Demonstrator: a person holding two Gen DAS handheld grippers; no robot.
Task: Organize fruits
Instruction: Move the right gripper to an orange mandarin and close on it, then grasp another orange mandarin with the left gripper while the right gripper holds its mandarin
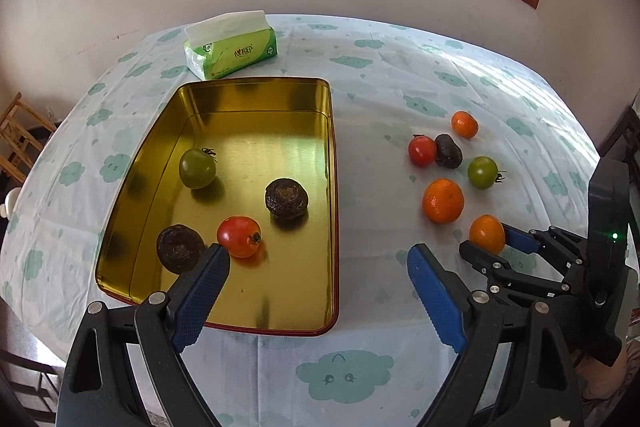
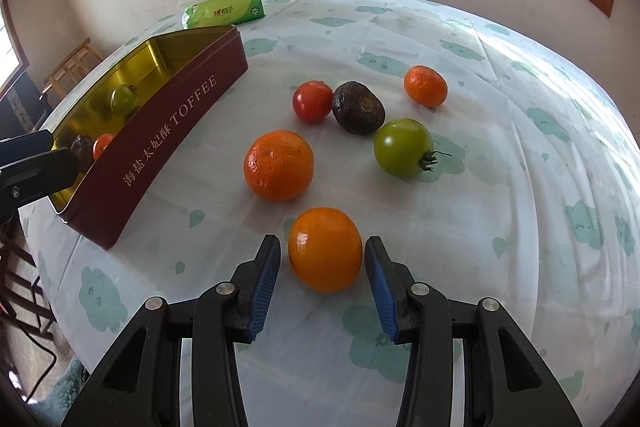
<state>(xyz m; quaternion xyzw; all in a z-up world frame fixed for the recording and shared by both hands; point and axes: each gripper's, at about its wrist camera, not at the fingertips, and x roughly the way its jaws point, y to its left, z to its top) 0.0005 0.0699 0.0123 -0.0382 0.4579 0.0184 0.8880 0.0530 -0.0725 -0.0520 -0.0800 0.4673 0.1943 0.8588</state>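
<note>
A gold-lined toffee tin [image 1: 328, 187] [image 2: 172, 131] holds a green tomato [image 1: 197, 168], a red tomato [image 1: 239, 236] and two dark wrinkled fruits [image 1: 287, 197] [image 1: 179, 248]. My left gripper [image 1: 318, 255] is open and empty above the tin's near right corner. On the cloth lie three oranges [image 2: 279, 165] [image 2: 425, 85], a red tomato [image 2: 312, 101], a dark fruit [image 2: 358, 108] and a green tomato [image 2: 403, 147]. My right gripper [image 2: 323, 251] is open, its pads either side of the nearest orange [image 2: 325, 249] [image 1: 487, 233], with small gaps.
A green tissue pack [image 1: 230, 45] [image 2: 222, 7] lies behind the tin near the wall. The round table has a cloud-print cloth [image 1: 400, 83]. Wooden chairs [image 1: 20, 139] stand to the left, below the table edge.
</note>
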